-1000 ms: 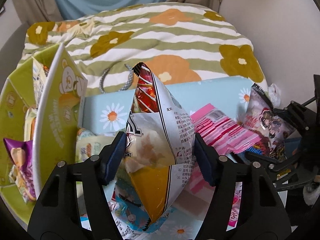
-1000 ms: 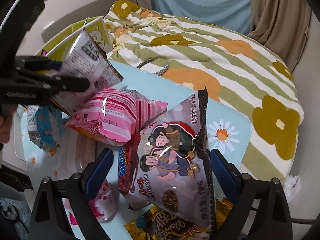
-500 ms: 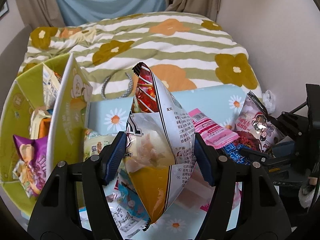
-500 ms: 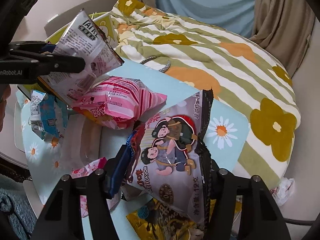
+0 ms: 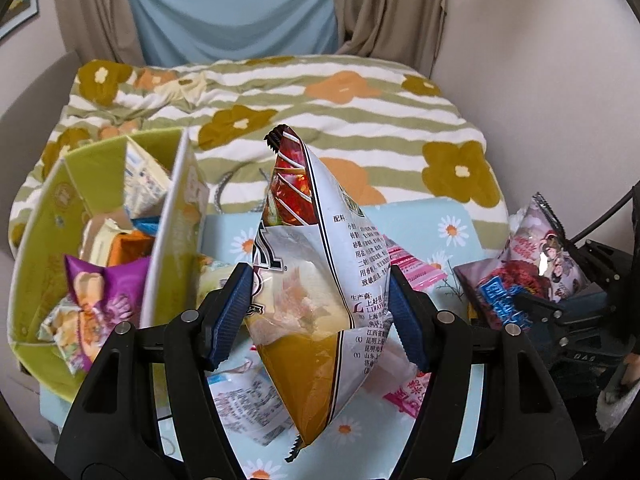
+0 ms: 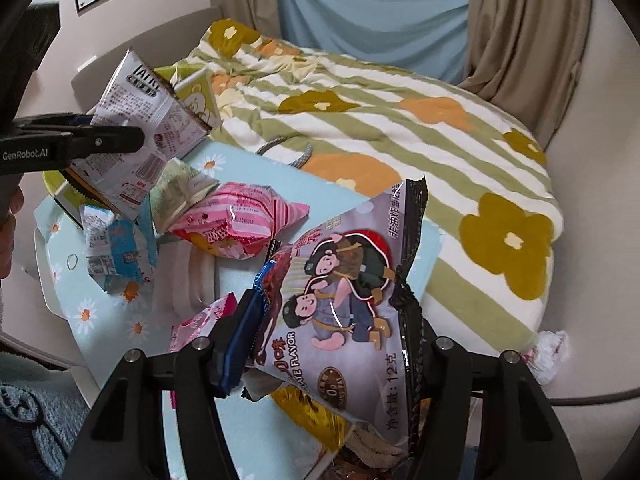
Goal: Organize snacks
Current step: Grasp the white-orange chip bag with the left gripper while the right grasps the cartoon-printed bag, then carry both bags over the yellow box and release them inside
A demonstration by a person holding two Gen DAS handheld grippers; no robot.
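Two snack packets are off the surface (image 6: 100, 304) at once as I sort the pile into the green box (image 5: 52, 216), my landmark here. The left gripper (image 5: 320, 312) has its jaws partway closed on the white and orange chip bag (image 5: 316, 288), blue pads pressing its two sides near the middle; the bag stands upright just to the right of the box's open top, clear of the daisy-print cloth below it. The right gripper (image 6: 332, 344) has its jaws closed narrowly on the grey cartoon packet (image 6: 344, 308), held well to the right of the box, with the far pad hidden behind the black seam.

Both packets look light, puffed with air and slick, so I judge they will squash easily and could slide or swing in the grip. The fat middle gives the pads most to bite on, though a firm squeeze there may crush the contents; the crimped top or bottom seam looks like the safer hold.

Between the two lifted bags, to the right of the box, a pink striped packet (image 6: 240, 220) and a blue and white packet (image 6: 116, 252) lie on the surface. The box already holds a purple packet (image 5: 104, 296) among others.
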